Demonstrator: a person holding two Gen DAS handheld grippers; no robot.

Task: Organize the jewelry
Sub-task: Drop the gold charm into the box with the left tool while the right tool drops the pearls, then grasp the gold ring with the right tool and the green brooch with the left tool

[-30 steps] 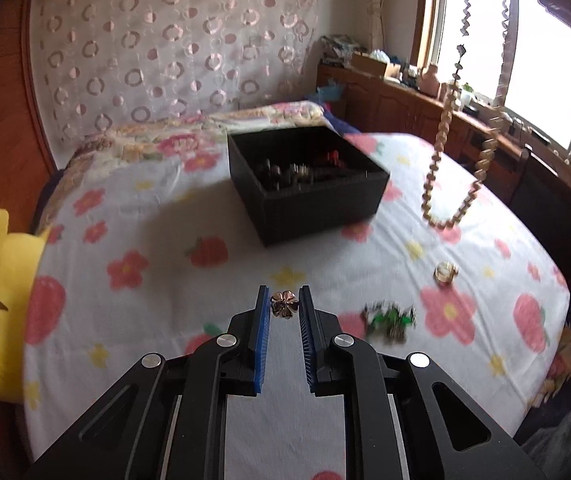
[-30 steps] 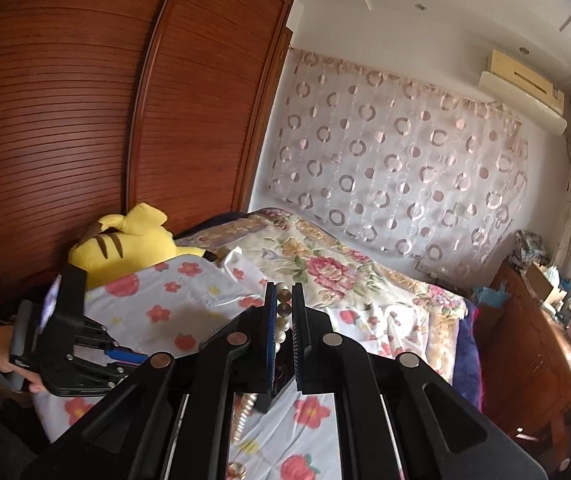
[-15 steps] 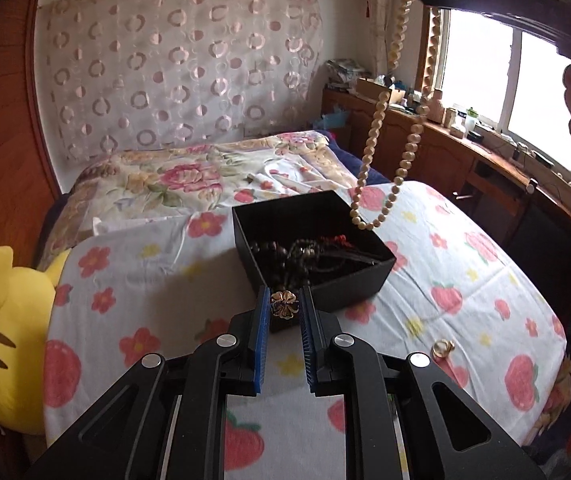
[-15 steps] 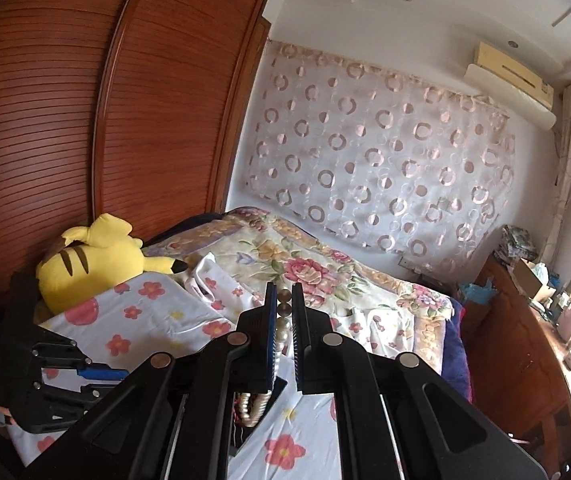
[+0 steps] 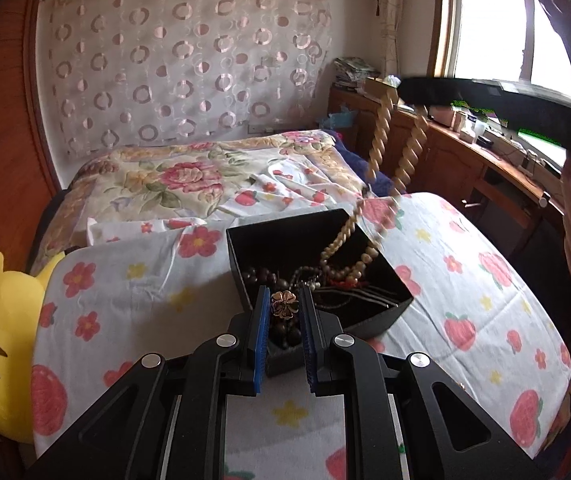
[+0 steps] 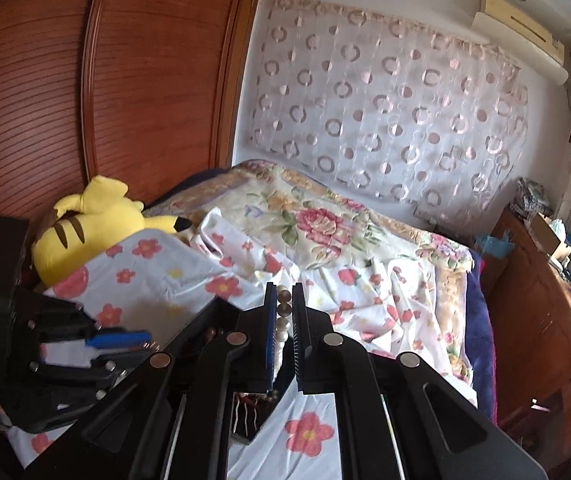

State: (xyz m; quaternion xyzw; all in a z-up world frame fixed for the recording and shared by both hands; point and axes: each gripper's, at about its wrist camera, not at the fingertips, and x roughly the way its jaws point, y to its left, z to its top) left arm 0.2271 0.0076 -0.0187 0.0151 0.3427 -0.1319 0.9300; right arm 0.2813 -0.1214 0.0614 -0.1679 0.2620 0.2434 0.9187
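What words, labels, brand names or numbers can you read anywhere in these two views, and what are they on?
None: no text can be read in either view.
Black box: no label shows on its walls.
Air conditioner: no badge is readable.
Boxes and bottles on the wooden counter: any print is too small and blurred.
Stack of papers: too small to read.
Floral sheet and curtain: patterns only.

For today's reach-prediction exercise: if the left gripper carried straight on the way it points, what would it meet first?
Most likely the black jewelry box: the left gripper, shut on a flower-shaped brooch, points down over its near rim toward the dark bead strands inside. Depth is uncertain.
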